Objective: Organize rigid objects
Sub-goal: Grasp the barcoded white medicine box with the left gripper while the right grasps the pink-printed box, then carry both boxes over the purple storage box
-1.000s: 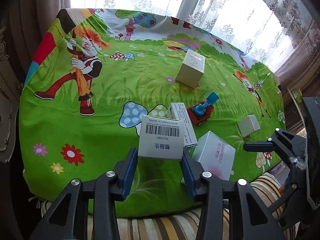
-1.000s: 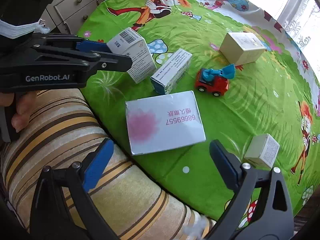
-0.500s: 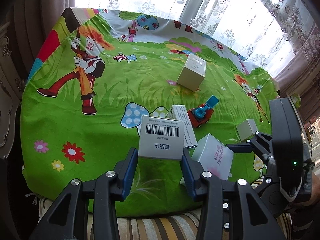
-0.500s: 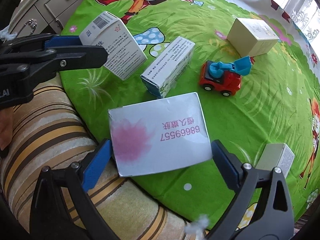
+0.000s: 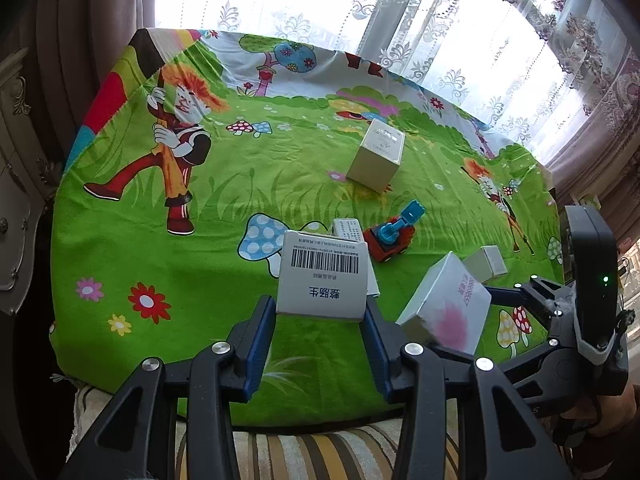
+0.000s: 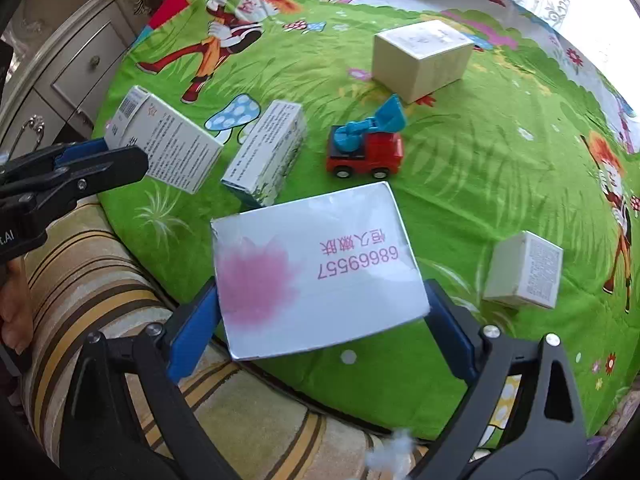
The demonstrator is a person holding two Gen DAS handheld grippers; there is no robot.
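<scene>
Right hand-held gripper point(image 6: 320, 316): clenched on the flat pink-flower box point(image 6: 316, 272), raised and tilted over the near tabletop edge.
Left hand-held gripper point(image 5: 320, 312): grasping the barcode box point(image 5: 324, 276).
Tabletop point(image 5: 120, 240): green cartoon cloth.
Behind: slim printed box point(image 6: 266, 152), toy truck point(image 6: 366, 144).
Right: small white box point(image 6: 524, 270).
Farthest: cream cube box point(image 6: 420, 58).
</scene>
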